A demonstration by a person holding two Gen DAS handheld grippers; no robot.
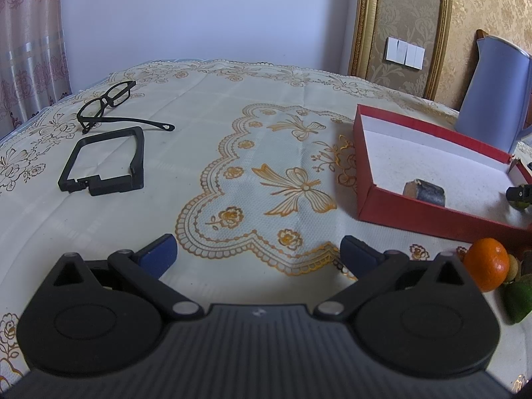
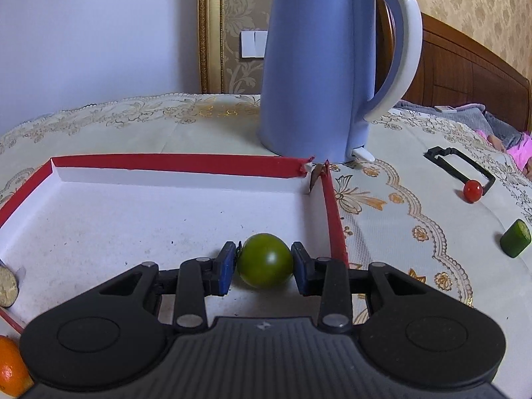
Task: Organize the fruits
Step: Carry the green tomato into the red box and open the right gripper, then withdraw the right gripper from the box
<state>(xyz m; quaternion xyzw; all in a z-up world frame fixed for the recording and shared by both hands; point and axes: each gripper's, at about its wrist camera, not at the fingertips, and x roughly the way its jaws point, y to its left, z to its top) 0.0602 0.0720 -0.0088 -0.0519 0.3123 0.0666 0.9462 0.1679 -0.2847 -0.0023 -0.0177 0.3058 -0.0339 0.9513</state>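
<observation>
My right gripper [image 2: 264, 266] is shut on a green tomato [image 2: 266, 261] and holds it just over the white floor of the red box [image 2: 179, 163], near its right wall. The box also shows in the left wrist view [image 1: 412, 216], with a dark round piece [image 1: 424, 190] inside. My left gripper [image 1: 257, 252] is open and empty over the tablecloth, left of the box. An orange [image 1: 487, 263] and a green fruit [image 1: 517, 297] lie on the table by the box's near side. A red cherry tomato [image 2: 472, 190] and a cucumber piece [image 2: 515, 237] lie right of the box.
A blue kettle [image 2: 319, 66] stands just behind the box. Black glasses [image 1: 108, 103] and a black frame [image 1: 103, 163] lie at the left of the table. Another black frame [image 2: 460, 166] lies by the cherry tomato. A bed is at the far right.
</observation>
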